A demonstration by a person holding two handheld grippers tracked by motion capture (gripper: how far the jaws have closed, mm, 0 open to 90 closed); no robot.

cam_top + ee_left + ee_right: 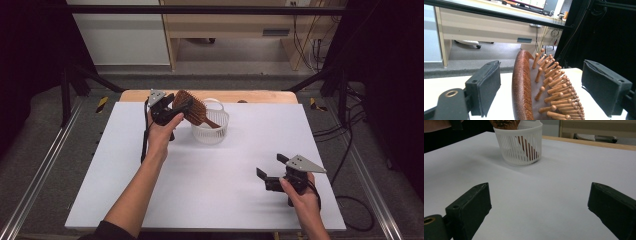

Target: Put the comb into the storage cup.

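Note:
A brown wooden paddle hairbrush (195, 109) stands tilted with its handle down inside a white slatted basket (212, 132) at the back middle of the white table. My left gripper (180, 105) is open, its jaws on either side of the brush head. In the left gripper view the brush (522, 90) with its wooden pins rises between the two pads (486, 87), with a gap on each side. My right gripper (271, 166) hovers open near the front right, nothing between its jaws. The right gripper view faces the basket (520, 147), with the brush handle (527, 148) showing through the slats.
The white tabletop (210, 190) lies bare between the basket and the right gripper. A wooden strip (260, 96) runs along the far edge. Beyond it stand a desk and cables; metal rails flank both table sides.

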